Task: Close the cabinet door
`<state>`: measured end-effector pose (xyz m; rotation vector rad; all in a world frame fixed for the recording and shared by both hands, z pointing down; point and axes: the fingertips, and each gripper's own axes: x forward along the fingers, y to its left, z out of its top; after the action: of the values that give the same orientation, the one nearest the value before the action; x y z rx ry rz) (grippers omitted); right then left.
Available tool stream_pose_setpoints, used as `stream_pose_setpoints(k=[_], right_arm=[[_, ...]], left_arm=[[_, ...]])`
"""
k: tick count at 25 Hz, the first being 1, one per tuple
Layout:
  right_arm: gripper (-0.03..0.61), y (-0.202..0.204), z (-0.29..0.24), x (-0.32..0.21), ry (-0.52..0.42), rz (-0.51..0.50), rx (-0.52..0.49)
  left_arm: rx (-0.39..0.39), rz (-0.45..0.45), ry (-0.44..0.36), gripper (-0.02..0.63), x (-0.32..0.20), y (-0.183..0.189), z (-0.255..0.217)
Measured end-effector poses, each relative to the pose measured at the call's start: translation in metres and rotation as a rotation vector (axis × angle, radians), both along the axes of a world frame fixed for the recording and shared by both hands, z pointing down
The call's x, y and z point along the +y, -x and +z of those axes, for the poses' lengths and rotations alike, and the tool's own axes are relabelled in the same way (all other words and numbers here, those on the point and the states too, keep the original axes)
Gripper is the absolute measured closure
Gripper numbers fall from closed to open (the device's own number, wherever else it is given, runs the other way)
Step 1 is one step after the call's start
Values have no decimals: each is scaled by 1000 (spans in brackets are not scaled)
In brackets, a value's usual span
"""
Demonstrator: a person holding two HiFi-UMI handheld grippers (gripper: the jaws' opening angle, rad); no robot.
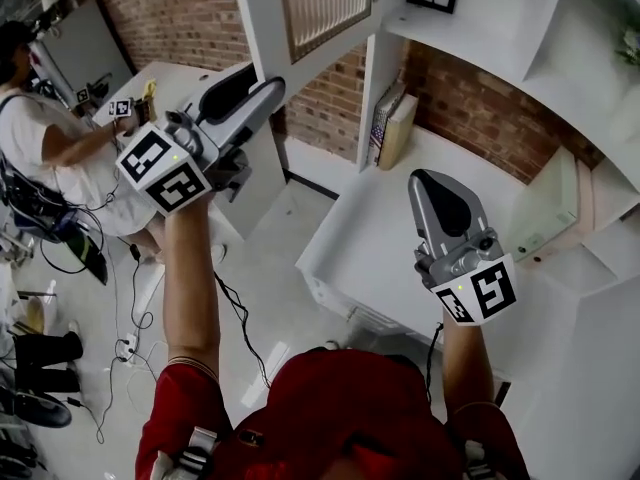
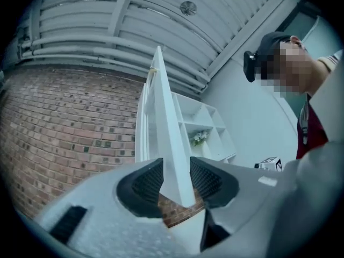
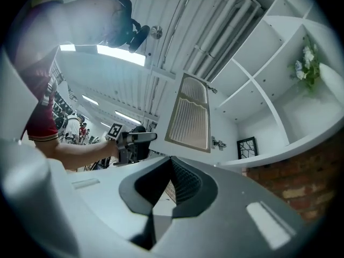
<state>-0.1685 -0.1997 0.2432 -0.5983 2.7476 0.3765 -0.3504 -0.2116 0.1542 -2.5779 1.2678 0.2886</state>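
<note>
Your left gripper (image 2: pixel 176 179) straddles the free edge of the cabinet door (image 2: pixel 164 128). Its pads sit loose on either side, not pinching, which looks set for pushing it round. The door stands swung wide, out from the white shelving (image 3: pixel 252 95). Your right gripper (image 3: pixel 169 179) is clenched on nothing, low over the counter (image 1: pixel 380 218). The books (image 1: pixel 390 128) sit under the door's sweep and likely won't block it.

Red shirt (image 1: pixel 330 408); grey left tongs (image 1: pixel 272 90) and right tongs (image 1: pixel 428 180).

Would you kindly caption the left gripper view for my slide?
Left tongs straddle the edge of the open cabinet door, brick wall behind.
</note>
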Motion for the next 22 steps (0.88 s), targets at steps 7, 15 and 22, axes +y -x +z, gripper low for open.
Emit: stream_pose_setpoints(k=[7,15,22], right_arm=[[566,-7,8,8,14,116,24],[566,-36,12,-6,30,167,13],[565,-70,9,-24,35,161,-6]], left_arm=[[5,85,-51,448,3,-9,-4],[-68,101,-84,403,4,-54,-5],[-74,66,-103,379,-1,-93,-5]])
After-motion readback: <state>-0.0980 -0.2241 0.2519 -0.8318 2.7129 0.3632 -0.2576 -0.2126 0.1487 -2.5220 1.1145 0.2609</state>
